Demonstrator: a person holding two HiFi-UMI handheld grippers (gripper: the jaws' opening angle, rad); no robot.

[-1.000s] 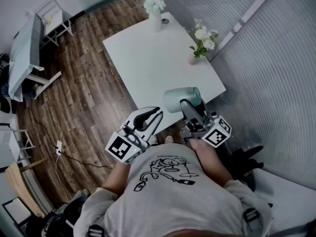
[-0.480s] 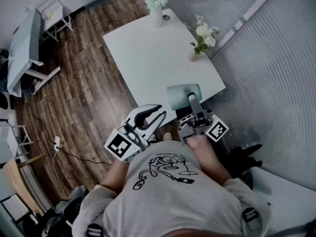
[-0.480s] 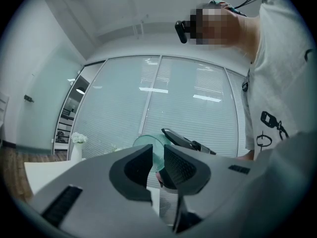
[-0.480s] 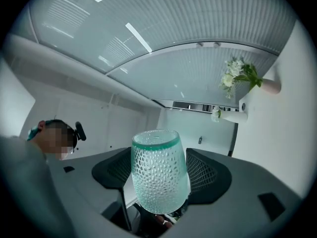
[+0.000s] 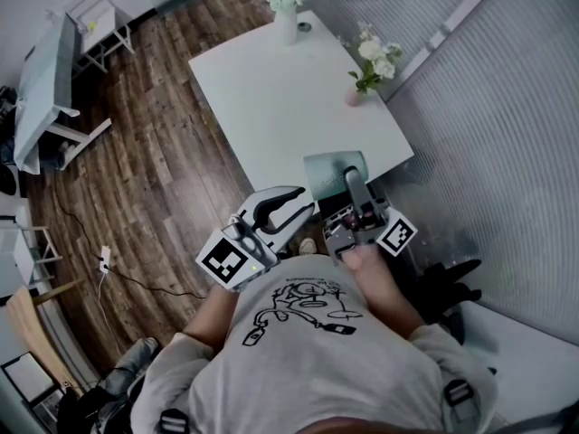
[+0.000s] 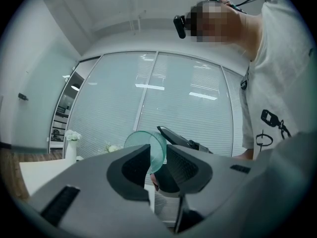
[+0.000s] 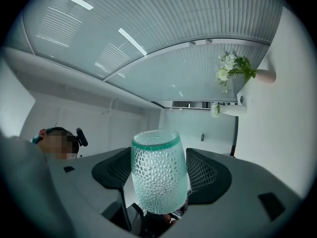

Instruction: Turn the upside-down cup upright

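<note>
Over the near edge of the white surface (image 5: 271,98) the right gripper (image 7: 161,175) clamps its jaws on the dimpled cup (image 5: 327,170), while the left gripper (image 5: 306,201), narrow jaws just opening, holds nothing; a slack clamp on that slick wall could drop it.

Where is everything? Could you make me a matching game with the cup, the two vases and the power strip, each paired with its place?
Things:
1. cup
2. white vase
3. pink vase
4. power strip

Places:
A. on the floor
B. at the far corner of the table
C. between the jaws of the right gripper
D. at the table edge by the blinds

Pairs: 1-C, 2-B, 3-D, 4-A
</note>
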